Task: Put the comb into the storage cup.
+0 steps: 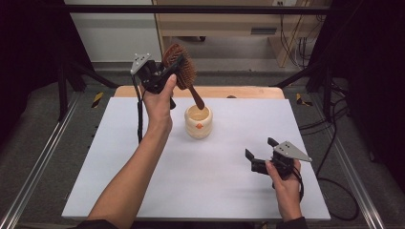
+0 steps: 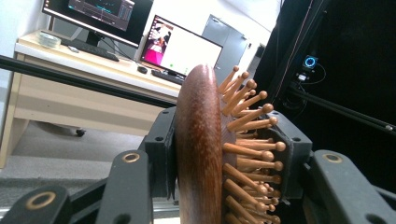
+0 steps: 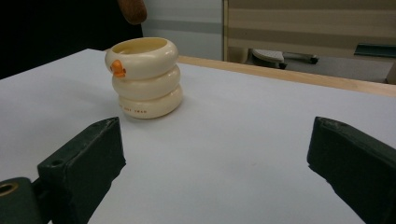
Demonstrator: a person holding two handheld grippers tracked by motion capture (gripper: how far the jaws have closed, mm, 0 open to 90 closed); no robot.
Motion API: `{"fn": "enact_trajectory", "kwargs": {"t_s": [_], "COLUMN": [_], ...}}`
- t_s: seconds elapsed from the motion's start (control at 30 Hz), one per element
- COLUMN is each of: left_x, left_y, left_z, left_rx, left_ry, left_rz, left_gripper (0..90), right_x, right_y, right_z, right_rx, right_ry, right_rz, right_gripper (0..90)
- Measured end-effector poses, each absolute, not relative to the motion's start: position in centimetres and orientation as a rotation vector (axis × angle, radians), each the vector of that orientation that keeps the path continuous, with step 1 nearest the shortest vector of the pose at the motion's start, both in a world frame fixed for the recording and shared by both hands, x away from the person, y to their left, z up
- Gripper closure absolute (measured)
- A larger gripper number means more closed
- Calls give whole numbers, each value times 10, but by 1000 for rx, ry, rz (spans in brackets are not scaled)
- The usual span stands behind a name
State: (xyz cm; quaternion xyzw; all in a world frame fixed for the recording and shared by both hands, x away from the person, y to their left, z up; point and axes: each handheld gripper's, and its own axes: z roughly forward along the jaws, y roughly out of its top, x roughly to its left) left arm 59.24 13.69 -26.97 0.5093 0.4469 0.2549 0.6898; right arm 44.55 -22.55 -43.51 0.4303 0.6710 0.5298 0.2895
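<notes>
Wooden desk (image 2: 70, 79), two monitors (image 2: 182, 46), grey floor (image 2: 70, 149).

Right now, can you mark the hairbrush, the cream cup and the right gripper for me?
hairbrush (image 1: 184, 67), high view, on the bristled head clamped in the left gripper.
cream cup (image 3: 144, 77), right gripper view, on the middle ring of its side wall.
right gripper (image 1: 260, 149), high view, midway between its open jaw tips.

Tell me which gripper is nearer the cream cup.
Left. The left gripper holds the hairbrush just above the cream cup; the right gripper rests apart, nearer the person.
</notes>
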Motion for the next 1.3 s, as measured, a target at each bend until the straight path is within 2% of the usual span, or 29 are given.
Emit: {"fn": "enact_trajectory", "kwargs": {"t_s": [1.3], "left_x": [602], "left_y": [134], "left_z": [-287], "left_rx": [1136], "left_ry": [1012], "left_rz": [610], "left_gripper": [510], "right_x": [446], "right_y": [-226], "right_z": [-435], "right_rx": [1146], "right_ry": [1789], "right_rz": [1415], "right_gripper": [42]}}
